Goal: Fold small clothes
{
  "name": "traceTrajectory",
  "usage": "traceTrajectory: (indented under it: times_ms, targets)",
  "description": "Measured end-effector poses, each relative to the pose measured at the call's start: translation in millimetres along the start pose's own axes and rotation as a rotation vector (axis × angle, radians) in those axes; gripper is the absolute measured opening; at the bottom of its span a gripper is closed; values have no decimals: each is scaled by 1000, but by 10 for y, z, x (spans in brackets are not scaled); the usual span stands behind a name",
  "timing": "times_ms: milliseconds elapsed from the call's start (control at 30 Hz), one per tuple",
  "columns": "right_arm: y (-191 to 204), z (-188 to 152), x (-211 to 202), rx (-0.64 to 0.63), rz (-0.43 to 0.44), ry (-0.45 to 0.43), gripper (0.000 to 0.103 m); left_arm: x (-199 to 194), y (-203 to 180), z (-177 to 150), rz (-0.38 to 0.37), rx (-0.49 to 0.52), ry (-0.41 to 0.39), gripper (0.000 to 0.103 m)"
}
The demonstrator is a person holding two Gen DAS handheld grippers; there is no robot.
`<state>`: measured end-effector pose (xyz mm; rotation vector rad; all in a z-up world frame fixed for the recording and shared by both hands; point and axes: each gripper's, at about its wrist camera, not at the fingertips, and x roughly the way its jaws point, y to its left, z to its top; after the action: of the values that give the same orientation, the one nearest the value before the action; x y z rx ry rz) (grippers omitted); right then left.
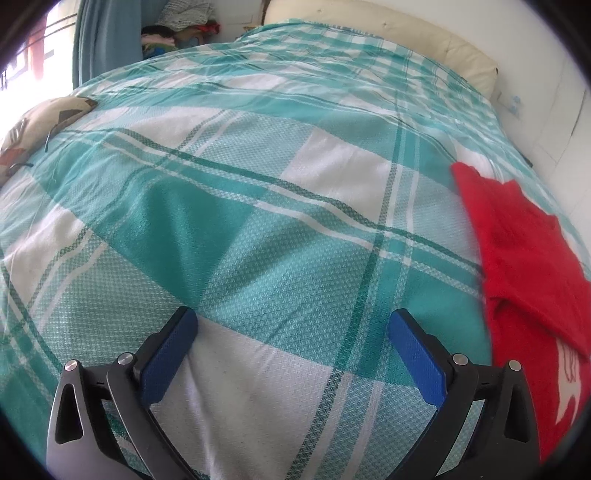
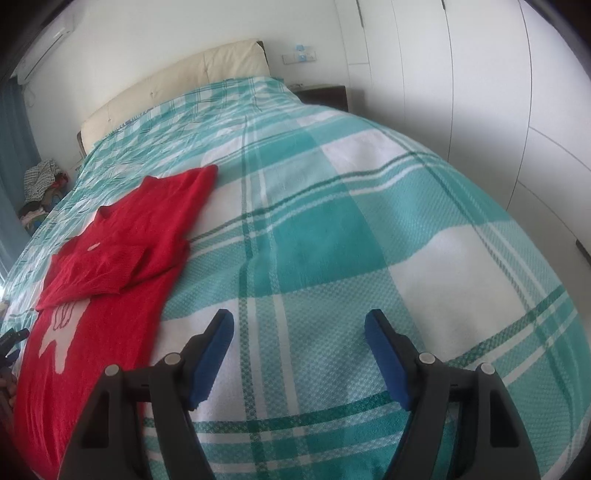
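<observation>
Ahead of and between the left gripper's (image 1: 291,323) fingers lies bare plaid bedspread (image 1: 258,206), clear to the headboard (image 1: 388,33). A red sweater (image 1: 524,258) lies flat off its right finger; a patterned cushion (image 1: 33,125) sits far left. The right gripper (image 2: 299,325) faces bare bedspread too, wardrobe doors (image 2: 498,110) beyond.

Left hand-held gripper (image 1: 291,321), right hand-held gripper (image 2: 299,321): black angular arms, blue textured pads, silver round pins.

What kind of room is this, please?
Most likely a home bedroom: a bed with a teal checked cover, a cream padded headboard, and tall white wardrobe doors beside it.
</observation>
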<state>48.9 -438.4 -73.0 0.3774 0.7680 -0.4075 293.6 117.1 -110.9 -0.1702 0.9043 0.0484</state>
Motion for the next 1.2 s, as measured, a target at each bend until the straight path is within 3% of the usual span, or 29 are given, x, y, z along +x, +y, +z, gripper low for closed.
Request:
traceTrajectory:
  times_ms: [100,333,733,1200]
  targets:
    - [-14,-25,30,10,-2,4,74,1,18,-12,-4,-3,-9,103]
    - [125,-93,98,-64,-49,7,87,-24,43,-30,4,3,-9,103]
    - [200,-103,146,-97,-59,18,97,-15,20,-26,19,14,-7,103]
    - [212,-98,150,-97,-59,19,98,0,11,-24,26,19,-5,103]
